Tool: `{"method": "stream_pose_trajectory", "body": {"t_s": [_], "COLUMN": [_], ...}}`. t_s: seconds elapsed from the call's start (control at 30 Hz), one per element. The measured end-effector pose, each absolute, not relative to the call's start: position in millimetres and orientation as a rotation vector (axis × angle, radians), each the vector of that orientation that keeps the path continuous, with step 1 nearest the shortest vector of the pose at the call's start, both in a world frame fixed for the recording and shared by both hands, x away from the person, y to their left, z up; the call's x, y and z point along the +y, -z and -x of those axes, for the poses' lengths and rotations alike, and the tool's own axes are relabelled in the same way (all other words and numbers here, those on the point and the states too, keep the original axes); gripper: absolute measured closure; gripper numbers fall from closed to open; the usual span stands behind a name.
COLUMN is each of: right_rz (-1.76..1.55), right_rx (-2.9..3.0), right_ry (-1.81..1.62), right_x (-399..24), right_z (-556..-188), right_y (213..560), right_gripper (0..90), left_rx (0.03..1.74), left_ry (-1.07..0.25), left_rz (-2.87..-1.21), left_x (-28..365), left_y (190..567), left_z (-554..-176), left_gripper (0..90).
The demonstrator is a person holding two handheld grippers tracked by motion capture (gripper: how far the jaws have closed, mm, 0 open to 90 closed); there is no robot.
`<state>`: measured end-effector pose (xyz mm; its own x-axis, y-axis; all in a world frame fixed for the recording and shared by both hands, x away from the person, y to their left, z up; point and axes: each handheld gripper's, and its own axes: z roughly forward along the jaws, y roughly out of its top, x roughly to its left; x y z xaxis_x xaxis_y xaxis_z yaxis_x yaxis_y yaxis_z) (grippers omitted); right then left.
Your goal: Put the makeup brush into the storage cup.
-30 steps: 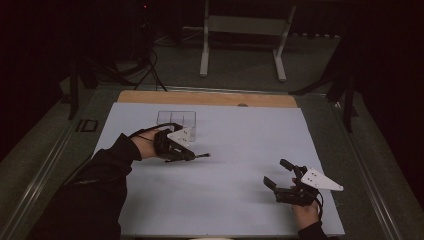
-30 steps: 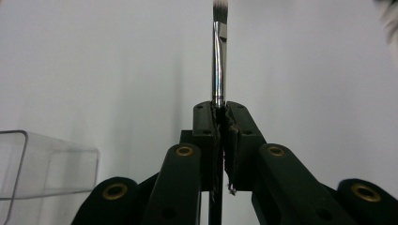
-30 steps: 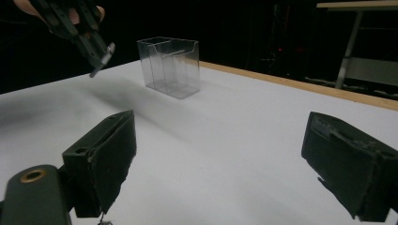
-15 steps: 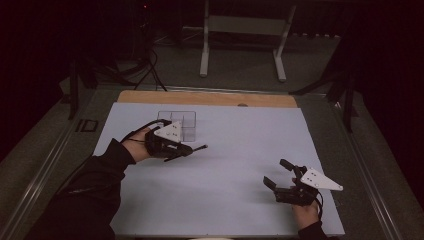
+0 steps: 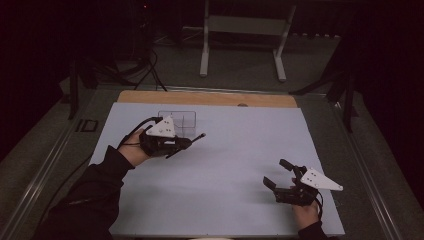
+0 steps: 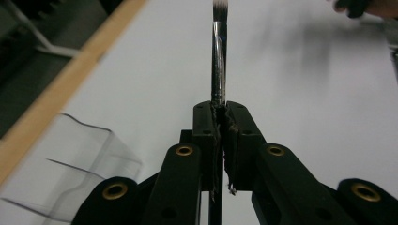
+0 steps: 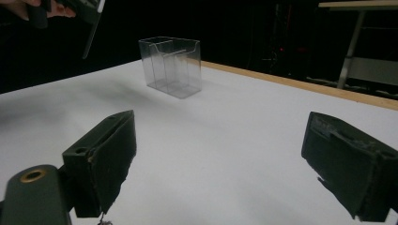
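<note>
Jaws of the left gripper are pressed tight on a thin brush. In the left gripper view the brush sticks straight out past the jaws toward 12 o'clock, with pale bristles at its far end. In the high view the left gripper sits at about 9 o'clock on the sheet, and the brush points toward 2 o'clock, lifted above the sheet.

The right gripper is at about 4 o'clock on the sheet in the high view. Its jaws are spread wide and hold nothing. In the right gripper view the right gripper shows a big gap of bare sheet between the two black jaws.

A clear plastic box stands on the sheet just behind the left gripper, toward 11 o'clock. The right gripper view shows the clear plastic box best: it has a wall inside that splits it into parts. The left gripper view shows just a corner of the box at 8 o'clock, blurred.

The table has a white sheet on it, with a wooden edge at the far side. The room is dark. A pale metal stand is on the floor behind the table, and black cables lie at the far left.
</note>
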<state>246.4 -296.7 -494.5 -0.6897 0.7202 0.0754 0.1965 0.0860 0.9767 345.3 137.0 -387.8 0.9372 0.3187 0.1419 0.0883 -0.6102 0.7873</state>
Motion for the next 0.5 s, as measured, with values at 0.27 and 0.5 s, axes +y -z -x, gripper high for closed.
{"method": "stream_pose_trajectory", "body": {"t_s": [0.27, 0.5], "right_rz": [-0.900, -0.898], "right_rx": [1.951, 1.953], "right_ry": [-1.636, -1.633], "right_x": [-296, -296], "right_z": [-246, -246], "right_y": [495, 495], "right_gripper": [10.5, 10.5], "left_rx": [0.436, 0.501], "left_ry": [-0.466, -0.519], "left_rz": [-2.017, -1.925], "left_x": [149, 148], "left_y": [374, 363], "left_z": [-351, -355], "left_gripper": [85.5, 85.5]}}
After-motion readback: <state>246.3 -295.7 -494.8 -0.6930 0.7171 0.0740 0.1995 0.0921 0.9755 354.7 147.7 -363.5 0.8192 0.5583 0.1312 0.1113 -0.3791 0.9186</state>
